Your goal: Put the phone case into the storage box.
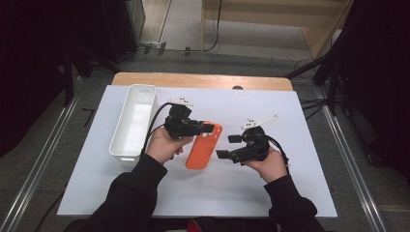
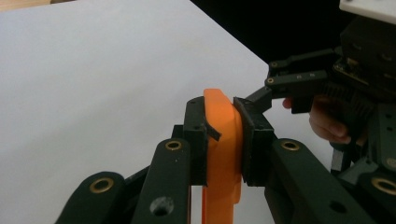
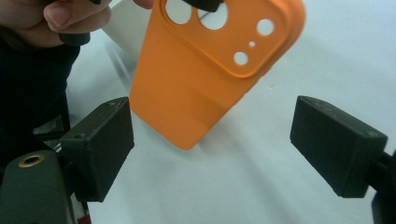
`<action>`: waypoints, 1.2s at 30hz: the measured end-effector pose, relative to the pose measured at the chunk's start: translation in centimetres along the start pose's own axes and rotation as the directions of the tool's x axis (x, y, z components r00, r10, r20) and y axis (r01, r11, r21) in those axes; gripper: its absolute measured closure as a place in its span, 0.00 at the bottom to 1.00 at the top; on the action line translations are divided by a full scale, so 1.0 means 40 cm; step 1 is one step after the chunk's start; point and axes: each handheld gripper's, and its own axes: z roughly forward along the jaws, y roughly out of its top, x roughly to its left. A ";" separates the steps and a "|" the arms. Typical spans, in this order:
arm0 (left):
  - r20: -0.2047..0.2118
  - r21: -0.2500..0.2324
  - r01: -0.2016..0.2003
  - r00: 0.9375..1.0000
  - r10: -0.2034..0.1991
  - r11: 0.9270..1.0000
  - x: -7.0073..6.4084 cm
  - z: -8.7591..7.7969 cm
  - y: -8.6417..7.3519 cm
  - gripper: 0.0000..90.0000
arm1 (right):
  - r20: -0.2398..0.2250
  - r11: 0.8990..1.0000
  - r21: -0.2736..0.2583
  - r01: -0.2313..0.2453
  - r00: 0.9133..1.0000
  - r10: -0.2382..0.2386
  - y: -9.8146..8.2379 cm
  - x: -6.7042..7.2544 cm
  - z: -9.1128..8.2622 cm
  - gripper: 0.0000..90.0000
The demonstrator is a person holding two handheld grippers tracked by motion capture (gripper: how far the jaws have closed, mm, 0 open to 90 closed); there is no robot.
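The phone case (image 1: 204, 145) I held was bright orange. My tongs (image 1: 209, 128) were black with small gold dots. The counter (image 1: 241, 188) was white, the tub (image 1: 134, 119) white too, and my sleeves (image 1: 126, 198) black.

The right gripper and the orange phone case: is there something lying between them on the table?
No. In the high view, only bare white table separates the open right gripper from the orange phone case, which the left gripper holds.

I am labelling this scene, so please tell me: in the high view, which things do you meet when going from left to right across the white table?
white bin → left gripper, shut on the top end of the orange phone case → right gripper, jaws open.
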 end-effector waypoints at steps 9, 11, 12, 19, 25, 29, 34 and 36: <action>0.058 0.019 -0.058 0.997 0.057 0.998 -0.007 -0.011 -0.004 0.85 | -0.012 0.999 0.016 0.047 0.999 -0.047 0.004 0.001 -0.020 0.14; 0.068 0.027 -0.071 0.995 0.069 0.997 -0.008 -0.014 -0.005 0.85 | -0.018 0.998 0.019 0.059 0.998 -0.059 0.004 0.000 -0.023 0.14; 0.078 0.027 -0.070 0.995 0.067 0.997 -0.009 -0.015 -0.005 0.85 | -0.021 0.998 0.021 0.066 0.998 -0.065 0.005 0.000 -0.024 0.14; 0.133 0.052 -0.103 0.987 0.096 0.993 -0.015 -0.022 -0.008 0.85 | -0.050 0.993 0.045 0.112 0.993 -0.110 0.008 0.005 -0.029 0.14; 0.172 0.065 -0.119 0.979 0.106 0.991 -0.014 -0.028 -0.010 0.84 | -0.072 0.987 0.060 0.147 0.987 -0.143 0.014 0.008 -0.030 0.14; 0.192 0.071 -0.148 0.973 0.132 0.986 -0.018 -0.033 -0.012 0.84 | -0.087 0.984 0.072 0.162 0.984 -0.156 0.017 0.009 -0.031 0.14; 0.214 0.074 -0.163 0.966 0.144 0.984 -0.023 -0.037 -0.015 0.84 | -0.104 0.981 0.074 0.180 0.979 -0.172 0.021 0.008 -0.030 0.14; 0.225 0.078 -0.177 0.962 0.155 0.981 -0.025 -0.037 -0.018 0.84 | -0.115 0.980 0.071 0.187 0.977 -0.178 0.024 0.009 -0.029 0.14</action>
